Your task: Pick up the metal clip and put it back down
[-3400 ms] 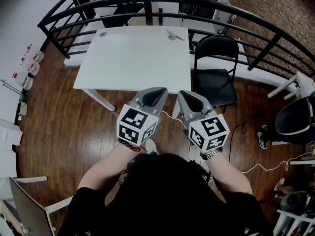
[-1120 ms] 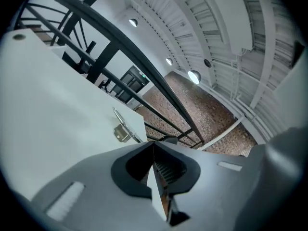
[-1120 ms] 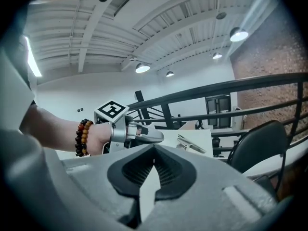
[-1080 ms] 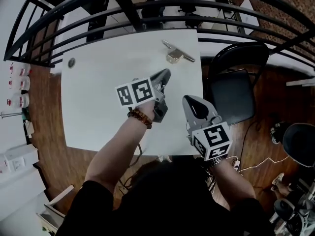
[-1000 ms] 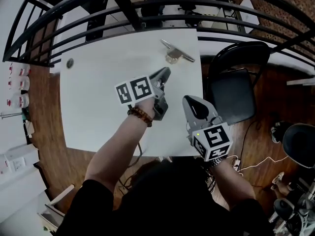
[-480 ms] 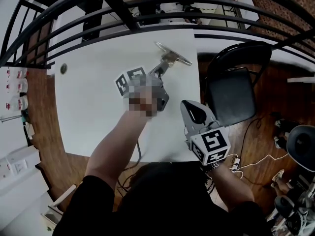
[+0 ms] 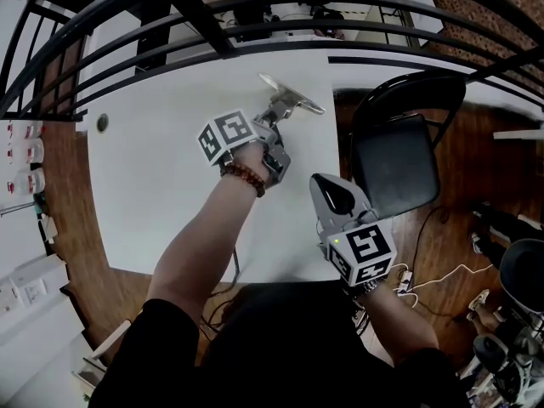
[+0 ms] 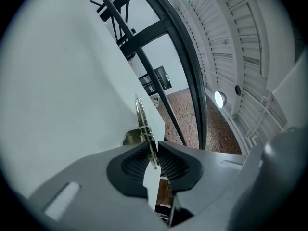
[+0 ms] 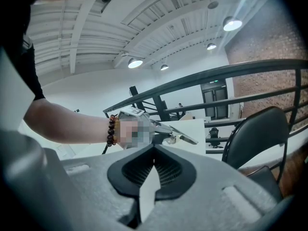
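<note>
The metal clip (image 7: 294, 103) lies near the far right corner of the white table (image 7: 161, 177), its long lever pointing along the edge. My left gripper (image 7: 277, 116) has reached it. In the left gripper view the clip's lever (image 8: 142, 124) stands upright between the ribbed pads, and the jaws of the left gripper (image 8: 153, 150) are closing onto it. My right gripper (image 7: 328, 185) hangs back by the table's near right edge, shut and holding nothing. From the right gripper view, the right gripper (image 9: 154, 150) looks toward the clip (image 9: 185, 136) and the left gripper (image 9: 163, 133).
A black chair (image 7: 395, 160) stands right of the table. A black railing (image 7: 212, 32) curves behind the far edge. A small round fitting (image 7: 102, 122) sits at the table's far left. Bottles (image 7: 19, 155) stand on the wooden floor at left.
The left gripper has travelled forward across the table to the clip and its jaws now enclose the lever. The right gripper has stayed near the front edge.
</note>
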